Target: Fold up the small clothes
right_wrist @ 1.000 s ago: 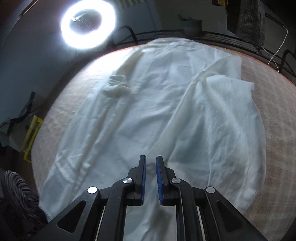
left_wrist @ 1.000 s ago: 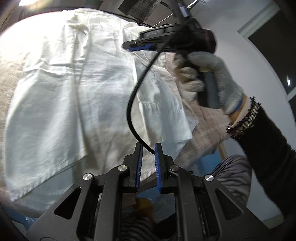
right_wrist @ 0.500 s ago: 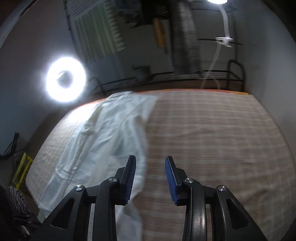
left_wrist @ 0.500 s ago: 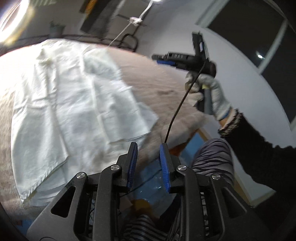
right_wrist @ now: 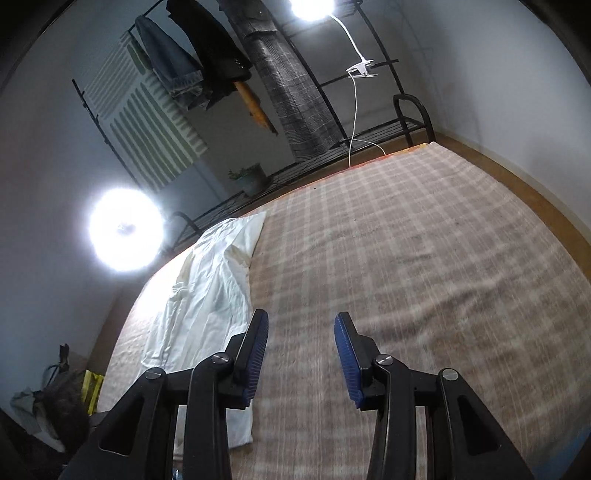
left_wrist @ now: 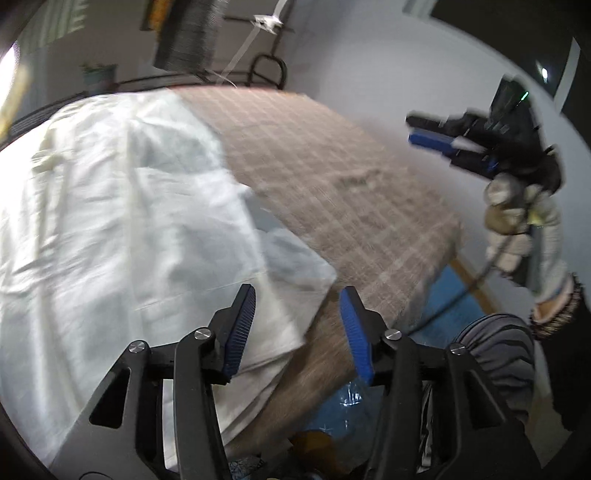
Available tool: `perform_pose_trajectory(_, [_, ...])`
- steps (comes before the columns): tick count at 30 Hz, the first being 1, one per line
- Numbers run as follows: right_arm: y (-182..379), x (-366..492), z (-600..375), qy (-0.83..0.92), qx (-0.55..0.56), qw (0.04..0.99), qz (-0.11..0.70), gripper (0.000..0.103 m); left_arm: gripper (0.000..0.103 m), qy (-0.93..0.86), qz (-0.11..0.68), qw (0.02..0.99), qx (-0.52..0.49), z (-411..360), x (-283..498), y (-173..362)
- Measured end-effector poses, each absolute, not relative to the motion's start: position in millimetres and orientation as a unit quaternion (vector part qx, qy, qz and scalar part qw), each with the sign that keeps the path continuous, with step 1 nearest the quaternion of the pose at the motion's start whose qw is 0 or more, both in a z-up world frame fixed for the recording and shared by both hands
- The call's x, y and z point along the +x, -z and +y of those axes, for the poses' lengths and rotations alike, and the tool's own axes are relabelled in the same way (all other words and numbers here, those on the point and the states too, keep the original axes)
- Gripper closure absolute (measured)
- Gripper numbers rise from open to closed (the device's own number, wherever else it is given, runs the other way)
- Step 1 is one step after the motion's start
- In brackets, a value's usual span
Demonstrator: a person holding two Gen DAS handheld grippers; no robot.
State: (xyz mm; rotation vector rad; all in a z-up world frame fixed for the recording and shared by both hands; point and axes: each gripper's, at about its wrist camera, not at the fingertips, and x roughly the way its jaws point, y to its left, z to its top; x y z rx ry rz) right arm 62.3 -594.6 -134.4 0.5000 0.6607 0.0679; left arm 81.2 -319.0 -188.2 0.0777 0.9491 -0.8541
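Note:
A white garment (left_wrist: pixel 110 229) lies spread flat on a brown checked blanket (left_wrist: pixel 332 177); in the right wrist view the same garment (right_wrist: pixel 207 295) sits at the left of the blanket (right_wrist: pixel 424 277). My left gripper (left_wrist: pixel 297 325) hovers over the garment's near right corner, jaws opening, nothing between them. My right gripper (right_wrist: pixel 301 350) is above bare blanket to the right of the garment, jaws opening and empty. From the left wrist view the right gripper (left_wrist: pixel 432 134) appears raised at the far right, held by a gloved hand (left_wrist: pixel 517 221).
A ring light (right_wrist: pixel 125 229) glows at the left and a clip lamp (right_wrist: pixel 314 7) shines at the top. A clothes rack (right_wrist: pixel 258 74) with hanging garments stands behind the bed. The person's striped trouser leg (left_wrist: pixel 495 354) is at the bed's near edge. A wooden floor strip (right_wrist: pixel 535 184) runs along the right.
Both grippers went from nearly shut to open. The right one swung right, off the garment, onto bare blanket. The left one shifted right to the garment's corner.

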Motion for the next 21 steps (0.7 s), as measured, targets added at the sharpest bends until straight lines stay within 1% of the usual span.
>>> perform_pose_trajectory(1, [134,59,-595,-0.034,0.243,0.915,0.320,0.063,0.044,0.393,0.446,0.802,0.051,-329,81,193])
perform_pose_trajectory(2, [134,54,-596,-0.034,0.243,0.916,0.319,0.063,0.040,0.389,0.448,0.802,0.064,-338,81,197])
perform_pose_trajectory(7, [131,47,-599,-0.038,0.250,0.915,0.314,0.062,0.036,0.350,0.465,0.800,0.143,-372,79,219])
perform_pose_trajectory(8, [131,47,-599,-0.038,0.252,0.915,0.314,0.062,0.032,0.346,0.456,0.804,0.157,-376,77,221])
perform_pose_trajectory(9, [132,47,-600,-0.039,0.253,0.914,0.314,0.062,0.031,0.346,0.451,0.806,0.166,-378,76,221])
perform_pose_trajectory(12, [134,52,-596,-0.045,0.258,0.912,0.315,0.062,0.031,0.339,0.428,0.815,0.192,-383,74,225])
perform_pose_trajectory(13, [134,55,-596,-0.047,0.262,0.911,0.314,0.062,0.043,0.338,0.420,0.819,0.197,-383,75,227])
perform_pose_trajectory(14, [135,59,-594,-0.049,0.270,0.910,0.312,0.062,0.070,0.333,0.410,0.826,0.199,-382,77,227])
perform_pose_trajectory(15, [136,63,-593,-0.051,0.276,0.908,0.310,0.062,0.092,0.330,0.403,0.831,0.195,-378,81,226])
perform_pose_trajectory(16, [136,69,-591,-0.055,0.282,0.907,0.308,0.062,0.099,0.337,0.416,0.825,0.180,-375,88,226])
perform_pose_trajectory(17, [137,77,-587,-0.059,0.288,0.905,0.306,0.062,0.099,0.352,0.438,0.816,0.135,-366,97,223])
perform_pose_trajectory(19, [139,92,-581,-0.066,0.299,0.901,0.306,0.062,0.100,0.377,0.456,0.804,0.064,-349,103,212])
perform_pose_trajectory(20, [140,100,-577,-0.072,0.306,0.898,0.308,0.062,0.100,0.394,0.462,0.794,0.023,-338,100,201])
perform_pose_trajectory(21, [142,108,-574,-0.079,0.310,0.895,0.310,0.062,0.100,0.403,0.459,0.792,0.005,-332,96,194])
